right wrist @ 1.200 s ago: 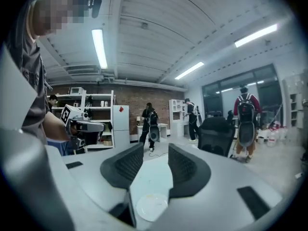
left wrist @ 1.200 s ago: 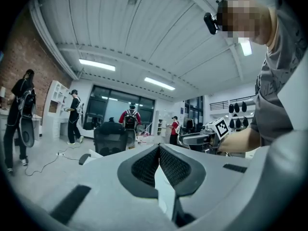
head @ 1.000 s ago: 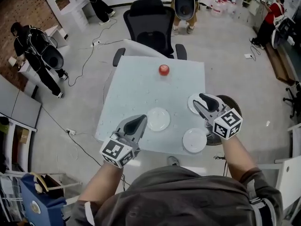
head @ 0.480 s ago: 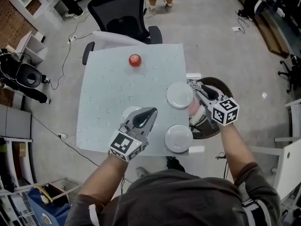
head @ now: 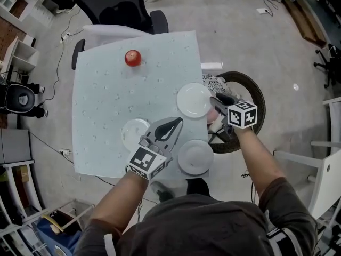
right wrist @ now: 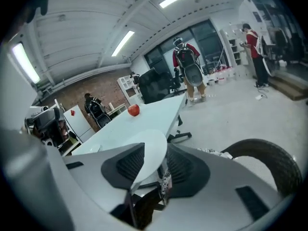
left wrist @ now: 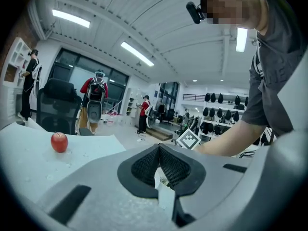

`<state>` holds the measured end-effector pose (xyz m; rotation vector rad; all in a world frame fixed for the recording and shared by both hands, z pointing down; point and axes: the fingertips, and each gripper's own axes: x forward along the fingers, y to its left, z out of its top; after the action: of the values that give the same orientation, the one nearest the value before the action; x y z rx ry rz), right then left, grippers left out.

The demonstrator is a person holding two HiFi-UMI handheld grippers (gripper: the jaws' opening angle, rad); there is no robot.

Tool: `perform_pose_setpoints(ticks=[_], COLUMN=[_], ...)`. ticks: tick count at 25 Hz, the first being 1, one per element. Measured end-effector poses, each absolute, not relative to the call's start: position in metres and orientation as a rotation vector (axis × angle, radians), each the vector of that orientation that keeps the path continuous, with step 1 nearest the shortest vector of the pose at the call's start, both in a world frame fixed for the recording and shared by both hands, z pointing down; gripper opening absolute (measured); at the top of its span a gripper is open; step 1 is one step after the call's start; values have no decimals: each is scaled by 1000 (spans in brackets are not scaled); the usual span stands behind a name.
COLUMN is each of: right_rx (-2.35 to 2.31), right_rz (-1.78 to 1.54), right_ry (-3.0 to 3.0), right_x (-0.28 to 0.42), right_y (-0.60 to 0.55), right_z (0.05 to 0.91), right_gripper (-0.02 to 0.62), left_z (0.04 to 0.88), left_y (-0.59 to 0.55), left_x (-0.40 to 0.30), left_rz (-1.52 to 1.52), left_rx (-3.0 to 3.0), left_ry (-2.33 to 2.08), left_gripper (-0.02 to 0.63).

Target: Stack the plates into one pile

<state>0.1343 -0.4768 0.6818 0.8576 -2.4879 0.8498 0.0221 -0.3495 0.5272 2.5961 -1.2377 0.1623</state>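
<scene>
Nothing stacked: 3 o'clock plate (head: 193, 99), 5 o'clock plate (head: 195, 157), 7 o'clock plate (head: 133, 133) lie apart. Your right gripper (head: 217, 100): jaws apart, just closing, straddling 3 o'clock plate's rim. Left gripper (head: 176, 124): jaws together, empty.

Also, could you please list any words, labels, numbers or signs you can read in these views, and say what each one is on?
None: no words, brands or numbers can be read in any view.
Black-and-white marker cube of the right gripper: a square code pattern, no letters.
Matching cube of the left gripper: the same kind of pattern, no letters.
</scene>
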Motion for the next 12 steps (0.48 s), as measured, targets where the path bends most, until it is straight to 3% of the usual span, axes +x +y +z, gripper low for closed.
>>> perform_pose_setpoints(ticks=[12], right_rx=[800], right_rz=[1145], right_ry=[-2413], right_x=[117], right_y=[-475], right_z=[721], right_gripper=[80], left_z=[552], left_y=[-343], left_x=[22], left_rz=[143], left_rx=[2551], left_ry=[-1200], left_gripper=[6])
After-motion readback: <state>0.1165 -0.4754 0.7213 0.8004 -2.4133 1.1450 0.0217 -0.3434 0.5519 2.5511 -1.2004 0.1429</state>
